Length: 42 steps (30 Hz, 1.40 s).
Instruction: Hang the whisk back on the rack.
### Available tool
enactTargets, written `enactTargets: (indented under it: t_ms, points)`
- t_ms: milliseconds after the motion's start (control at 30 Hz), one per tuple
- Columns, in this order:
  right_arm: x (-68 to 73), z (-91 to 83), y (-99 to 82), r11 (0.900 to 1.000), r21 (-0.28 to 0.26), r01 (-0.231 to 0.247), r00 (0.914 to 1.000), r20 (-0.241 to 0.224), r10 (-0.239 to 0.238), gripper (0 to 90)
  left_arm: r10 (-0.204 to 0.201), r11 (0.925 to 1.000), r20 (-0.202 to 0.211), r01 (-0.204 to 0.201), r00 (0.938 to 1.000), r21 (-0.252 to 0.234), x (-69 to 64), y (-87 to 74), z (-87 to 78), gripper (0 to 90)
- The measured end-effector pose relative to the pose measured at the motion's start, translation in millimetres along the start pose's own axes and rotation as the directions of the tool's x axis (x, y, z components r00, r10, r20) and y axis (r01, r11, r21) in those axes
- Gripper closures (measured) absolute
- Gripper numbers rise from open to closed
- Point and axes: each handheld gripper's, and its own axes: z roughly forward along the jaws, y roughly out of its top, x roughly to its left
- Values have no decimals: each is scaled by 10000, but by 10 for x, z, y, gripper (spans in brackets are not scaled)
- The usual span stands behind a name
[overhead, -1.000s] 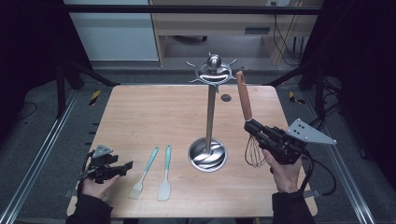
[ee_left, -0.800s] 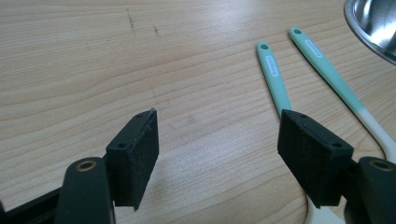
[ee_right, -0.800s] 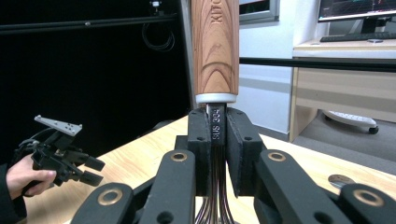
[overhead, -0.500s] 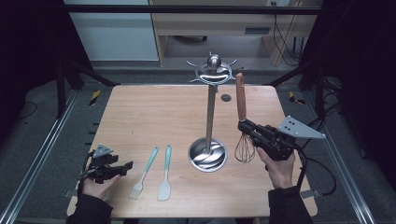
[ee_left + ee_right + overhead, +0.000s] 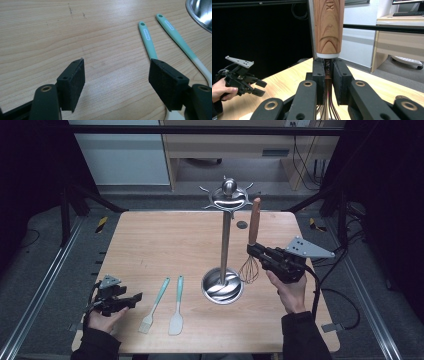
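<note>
A whisk (image 5: 254, 227) with a wooden handle (image 5: 329, 27) stands upright in my right gripper (image 5: 251, 251), which is shut on its metal neck just below the handle. Its wire head (image 5: 249, 271) hangs close to the right of the steel utensil stand (image 5: 224, 240), above the stand's round base (image 5: 222, 285). My left gripper (image 5: 134, 299) rests open near the table's front left corner with nothing between its pads (image 5: 73, 81). A teal-handled brush (image 5: 156, 302) and a teal-handled spatula (image 5: 177, 304) lie side by side just to its right.
The stand's top carries a ring of hooks (image 5: 228, 195). A small dark disc (image 5: 242, 224) lies on the wooden table (image 5: 160, 245) behind the stand. Metal rails run along both table sides, and cables trail off the right edge.
My right gripper has carried the whisk leftward, toward the stand, and the handle has come more upright. The left gripper has stayed where it was.
</note>
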Motion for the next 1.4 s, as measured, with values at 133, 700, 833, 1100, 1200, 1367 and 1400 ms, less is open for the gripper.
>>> enactTargets:
  t_ms: [133, 700, 833, 1100, 1200, 1367, 1400]
  points:
    - [5, 16, 27, 10000, 28, 68, 10000, 22, -68, 813, 4, 10000, -9, -4, 10000, 0, -1, 0, -1, 289]
    - [-21, 95, 52, 9974, 659, 306, 9993, -239, -291, 815, 8, 10000, -12, -8, 10000, 31, 1, -1, 4, 289]
    - [-16, 102, 77, 9972, 685, 294, 9992, -289, -274, 815, 20, 10000, -9, -20, 10000, 51, -3, 0, 7, 289]
    - [-33, 172, 33, 9969, 771, 167, 9988, -481, -130, 810, 16, 10000, -15, -16, 10000, 52, 0, -2, 4, 288]
    - [-29, 160, 30, 9972, 743, 125, 9992, -380, -97, 805, 29, 10000, -14, -29, 10000, 67, -3, -1, 7, 289]
    - [-27, 129, 27, 9977, 667, 117, 9999, -116, -110, 765, 46, 9999, -25, -46, 10000, 93, -2, -1, 9, 288]
    - [-29, 117, 24, 9978, 648, 162, 9999, -67, -158, 765, 28, 10000, -22, -27, 10000, 80, -4, -2, 10, 288]
